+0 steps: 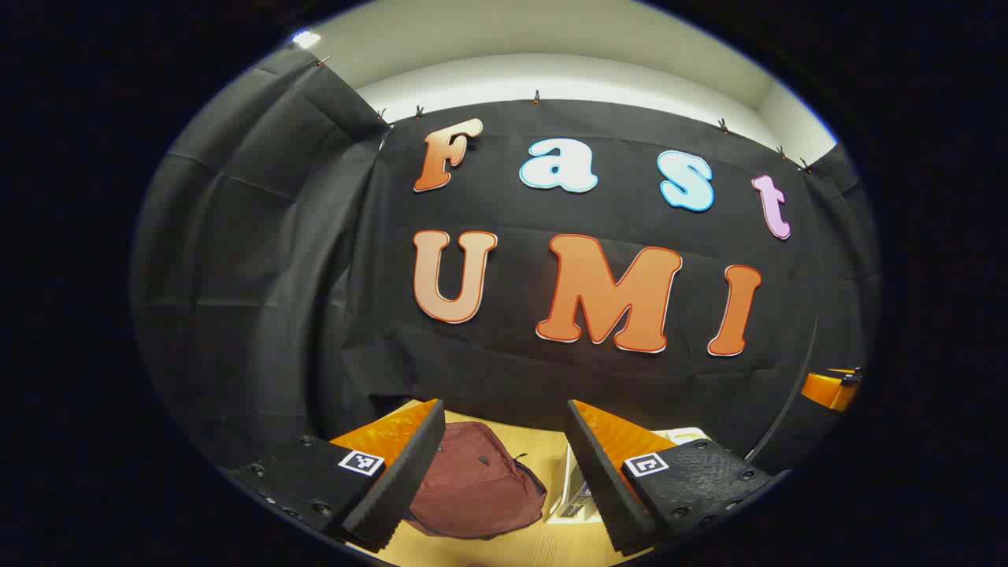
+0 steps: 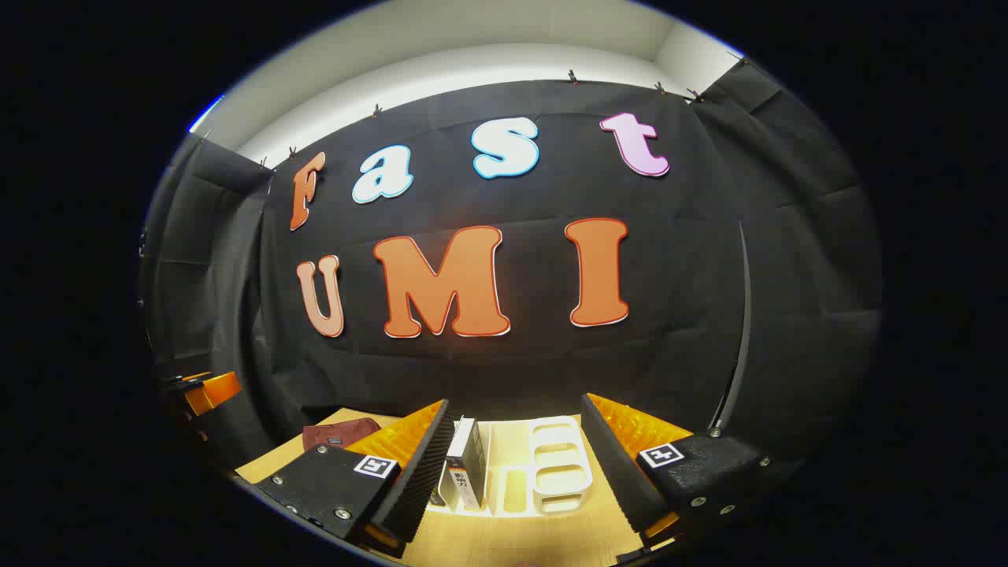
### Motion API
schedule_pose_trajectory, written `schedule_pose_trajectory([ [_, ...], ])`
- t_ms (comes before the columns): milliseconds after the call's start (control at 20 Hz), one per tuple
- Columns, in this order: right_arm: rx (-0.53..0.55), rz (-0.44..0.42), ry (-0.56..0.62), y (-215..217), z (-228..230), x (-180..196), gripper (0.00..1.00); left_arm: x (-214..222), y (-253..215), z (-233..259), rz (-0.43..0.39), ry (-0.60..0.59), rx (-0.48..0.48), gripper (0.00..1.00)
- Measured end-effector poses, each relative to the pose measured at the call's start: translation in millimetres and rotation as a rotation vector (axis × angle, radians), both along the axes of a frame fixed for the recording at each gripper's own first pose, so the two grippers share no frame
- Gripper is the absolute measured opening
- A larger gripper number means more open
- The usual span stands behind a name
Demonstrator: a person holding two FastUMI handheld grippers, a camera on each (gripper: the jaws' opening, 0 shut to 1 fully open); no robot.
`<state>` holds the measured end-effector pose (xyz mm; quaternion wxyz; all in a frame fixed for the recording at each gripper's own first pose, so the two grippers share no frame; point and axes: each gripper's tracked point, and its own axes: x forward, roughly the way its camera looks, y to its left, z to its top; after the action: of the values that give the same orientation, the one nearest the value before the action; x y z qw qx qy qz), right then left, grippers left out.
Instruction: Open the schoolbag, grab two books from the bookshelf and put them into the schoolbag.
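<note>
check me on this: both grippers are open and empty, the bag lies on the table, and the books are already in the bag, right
Not quite. The books are not in the bag; the right gripper view shows them upright in the shelf. The rest holds: the left gripper and right gripper are open and empty, and the bag lies on the table.

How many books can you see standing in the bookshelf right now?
2 at least: books upright together at the white bookshelf's left end, by the right gripper's left finger, which may hide more.
</note>
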<state>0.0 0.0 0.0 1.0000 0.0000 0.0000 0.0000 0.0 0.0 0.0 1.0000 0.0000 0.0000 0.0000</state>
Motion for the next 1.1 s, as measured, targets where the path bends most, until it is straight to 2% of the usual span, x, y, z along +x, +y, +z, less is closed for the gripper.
schedule_pose_trajectory([
  [250,0.006,-0.043,-0.016,-8.2,6.8,3.1,0.96,20.7,-9.8,12.9,-0.029,-0.005,0.044,0.95],
  [350,-0.018,-0.091,-0.037,-15.6,9.4,4.0,0.96,30.8,-13.1,14.4,-0.040,-0.009,0.061,0.95],
  [400,-0.020,-0.096,-0.028,-13.1,5.5,3.6,1.00,31.4,-13.7,11.0,-0.046,0.009,0.077,0.95],
  [450,-0.019,-0.081,-0.021,-7.6,2.4,4.6,1.00,32.4,-15.7,11.2,-0.056,0.003,0.083,0.95],
  [500,-0.020,-0.079,-0.009,-6.1,-0.5,6.1,0.96,34.7,-16.9,12.5,-0.062,-0.008,0.085,0.95],
  [600,-0.028,-0.105,-0.001,-9.3,-3.0,5.5,0.96,38.4,-18.9,6.9,-0.073,0.004,0.100,0.94],
  [800,-0.042,-0.102,0.009,-4.1,-5.0,5.7,0.96,45.1,-13.8,5.0,-0.077,0.009,0.094,0.94],
  [850,-0.045,-0.103,0.005,-3.8,-3.1,5.1,1.00,44.8,-12.1,5.0,-0.076,0.012,0.088,0.95],
  [900,-0.045,-0.105,0.005,-2.4,-2.2,7.1,0.96,45.4,-10.4,5.0,-0.075,0.012,0.085,0.95],
  [1100,-0.043,-0.099,0.014,1.4,-4.5,9.3,0.96,47.0,1.6,4.9,-0.056,0.011,0.093,0.95],
])
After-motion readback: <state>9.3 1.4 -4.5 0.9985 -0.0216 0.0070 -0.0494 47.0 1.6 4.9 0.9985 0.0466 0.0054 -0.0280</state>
